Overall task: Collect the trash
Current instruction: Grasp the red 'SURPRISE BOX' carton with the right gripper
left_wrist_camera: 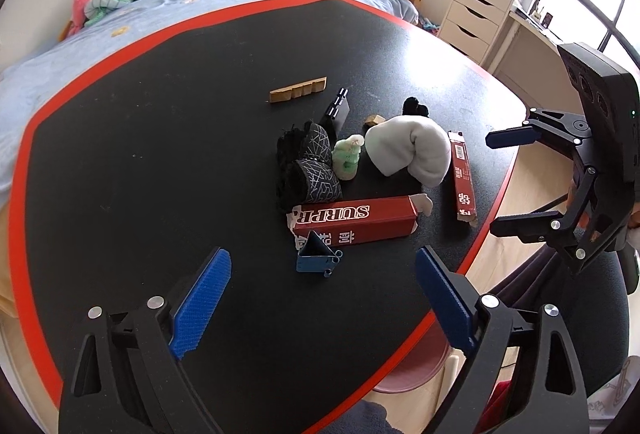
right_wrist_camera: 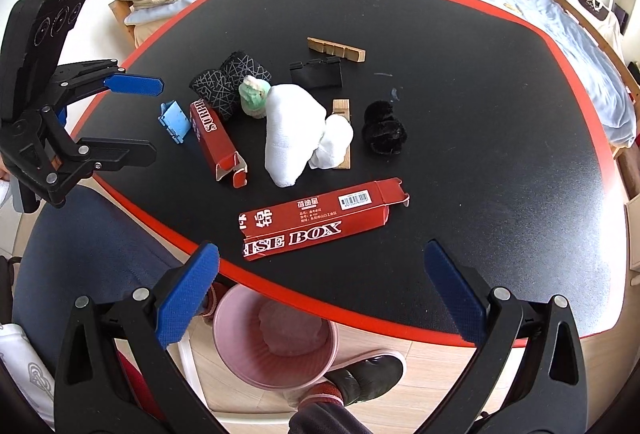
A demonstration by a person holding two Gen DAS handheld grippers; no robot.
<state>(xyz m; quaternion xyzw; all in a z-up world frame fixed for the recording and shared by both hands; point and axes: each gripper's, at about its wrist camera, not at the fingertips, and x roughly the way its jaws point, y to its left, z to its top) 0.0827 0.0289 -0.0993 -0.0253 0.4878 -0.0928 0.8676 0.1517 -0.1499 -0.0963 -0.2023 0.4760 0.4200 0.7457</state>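
- Both tongs hang spread and empty: right tongs (right_wrist_camera: 320, 298), left tongs (left_wrist_camera: 324, 302).
- Nearest the right tongs, the flat red box (right_wrist_camera: 320, 220) lies crosswise at the desk (right_wrist_camera: 500, 194) edge.
- Directly below stands the pink bin (right_wrist_camera: 276, 338).
- Farther off, the second red box (right_wrist_camera: 218, 144) lies nearer the left tongs.

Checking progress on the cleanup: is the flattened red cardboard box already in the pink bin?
No, the flattened red cardboard box lies on the black table near its red edge, above the pink ribbed plastic bin.
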